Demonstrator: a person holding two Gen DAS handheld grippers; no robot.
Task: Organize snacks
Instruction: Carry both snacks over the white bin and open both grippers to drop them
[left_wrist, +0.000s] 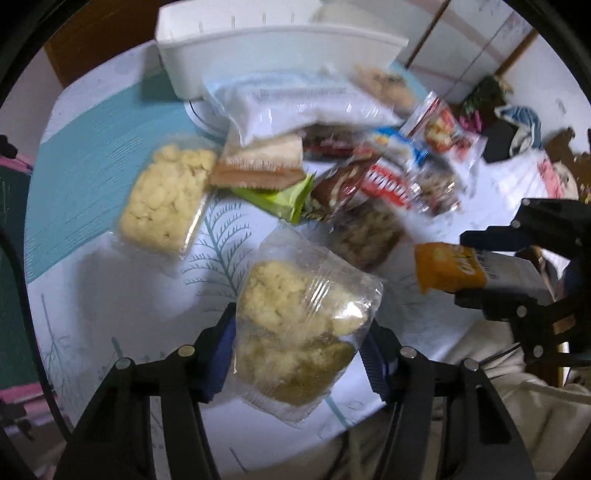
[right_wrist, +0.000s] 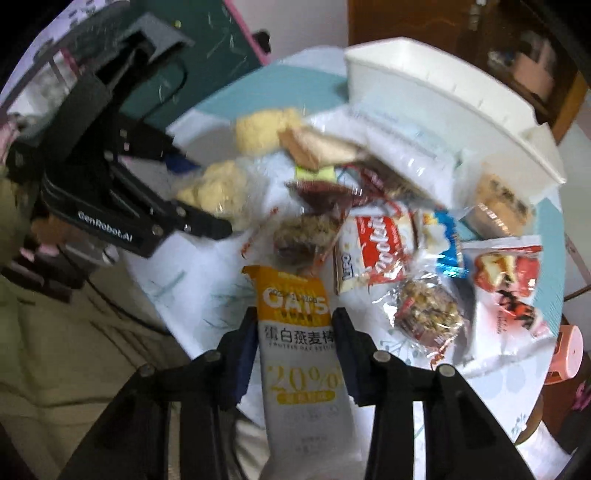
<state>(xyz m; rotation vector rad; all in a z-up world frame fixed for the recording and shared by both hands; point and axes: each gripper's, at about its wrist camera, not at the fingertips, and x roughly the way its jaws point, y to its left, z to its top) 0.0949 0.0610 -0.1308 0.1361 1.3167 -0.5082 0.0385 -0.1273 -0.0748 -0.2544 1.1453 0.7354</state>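
Note:
My left gripper (left_wrist: 301, 332) is shut on a clear bag of pale crumbly cookies (left_wrist: 303, 321), held above the table's near edge. My right gripper (right_wrist: 295, 332) is shut on an orange and white oat bar (right_wrist: 299, 350); it shows at the right of the left wrist view (left_wrist: 448, 266). A pile of snack packets (right_wrist: 373, 236) lies mid-table: a red cookies pack (left_wrist: 388, 184), a green packet (left_wrist: 288, 201), a bag of yellow puffs (left_wrist: 166, 199). A white bin (left_wrist: 273, 48) stands at the far side.
The round table (left_wrist: 122, 295) has a white cloth with a teal leaf print. A pink stool (right_wrist: 569, 354) stands by the table at the right. A dark wooden cabinet (right_wrist: 443, 22) is behind the bin. The left gripper body (right_wrist: 110, 184) sits at the left.

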